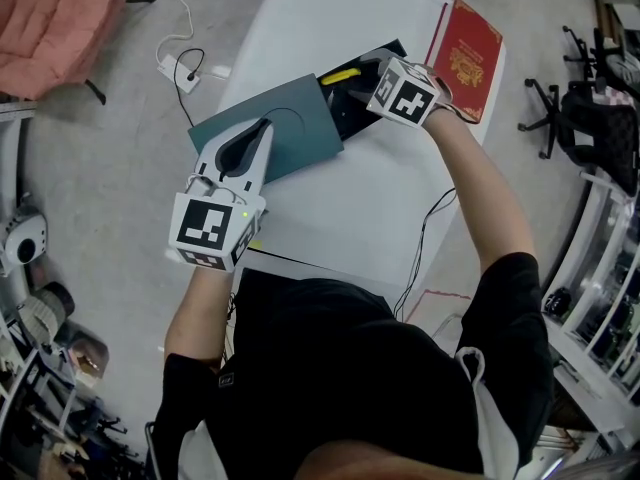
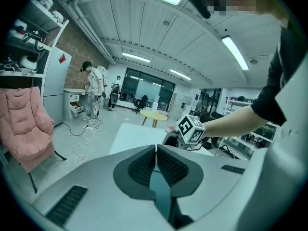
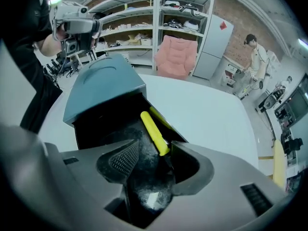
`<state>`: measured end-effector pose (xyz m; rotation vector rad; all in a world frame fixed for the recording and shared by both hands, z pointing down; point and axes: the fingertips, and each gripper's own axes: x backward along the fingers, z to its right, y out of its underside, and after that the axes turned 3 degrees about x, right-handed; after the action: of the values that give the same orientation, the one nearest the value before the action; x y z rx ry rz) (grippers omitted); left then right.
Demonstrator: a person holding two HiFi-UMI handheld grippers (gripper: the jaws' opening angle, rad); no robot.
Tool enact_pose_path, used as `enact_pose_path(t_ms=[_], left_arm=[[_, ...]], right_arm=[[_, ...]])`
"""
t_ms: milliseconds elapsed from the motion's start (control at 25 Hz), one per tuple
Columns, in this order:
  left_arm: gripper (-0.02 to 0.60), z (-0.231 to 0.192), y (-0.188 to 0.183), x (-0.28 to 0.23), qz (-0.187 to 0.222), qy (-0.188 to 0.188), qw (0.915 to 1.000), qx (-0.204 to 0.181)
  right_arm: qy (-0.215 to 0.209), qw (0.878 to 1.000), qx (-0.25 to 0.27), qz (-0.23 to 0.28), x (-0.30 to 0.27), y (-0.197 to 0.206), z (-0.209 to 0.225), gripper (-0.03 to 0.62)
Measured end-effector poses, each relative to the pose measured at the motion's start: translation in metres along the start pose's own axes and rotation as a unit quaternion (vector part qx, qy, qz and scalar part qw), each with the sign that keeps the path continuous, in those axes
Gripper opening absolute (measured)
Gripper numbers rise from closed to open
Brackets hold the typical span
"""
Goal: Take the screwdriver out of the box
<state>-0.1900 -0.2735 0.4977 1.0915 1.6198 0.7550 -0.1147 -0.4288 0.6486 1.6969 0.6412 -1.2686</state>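
One claw [image 2: 156,152], left, on lid [image 1: 303,128] edge

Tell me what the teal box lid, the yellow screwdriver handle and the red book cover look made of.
Teal box lid: probably rigid cardboard or plastic; flat, matte, thin-edged.
Yellow screwdriver handle: likely smooth plastic, given its uniform colour.
Red book cover: seemingly hard cloth or leatherette, with a gold stamped ornament.

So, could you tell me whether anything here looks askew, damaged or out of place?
Nothing stands out. The box sits open on the table, its teal lid clamped in the left gripper; the yellow screwdriver lies inside below the open right gripper; the red book lies flat.
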Motion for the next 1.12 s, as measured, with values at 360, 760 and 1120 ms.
enact_pose_path(t_ms=[360,760,1120], left_arm=[[0.023,-0.012,0.002,0.016,0.007,-0.006,0.9999,0.011],[0.023,-0.011,-0.011,0.030,0.021,0.020,0.9996,0.006],[0.023,-0.009,-0.024,0.045,0.034,0.045,0.9984,-0.003]], right_arm=[[-0.045,0.998,-0.027,-0.039,-0.010,0.004,-0.018,0.117],[0.005,0.998,-0.025,-0.058,-0.009,0.002,-0.024,0.083],[0.069,0.995,-0.067,-0.034,0.051,-0.010,-0.022,0.083]])
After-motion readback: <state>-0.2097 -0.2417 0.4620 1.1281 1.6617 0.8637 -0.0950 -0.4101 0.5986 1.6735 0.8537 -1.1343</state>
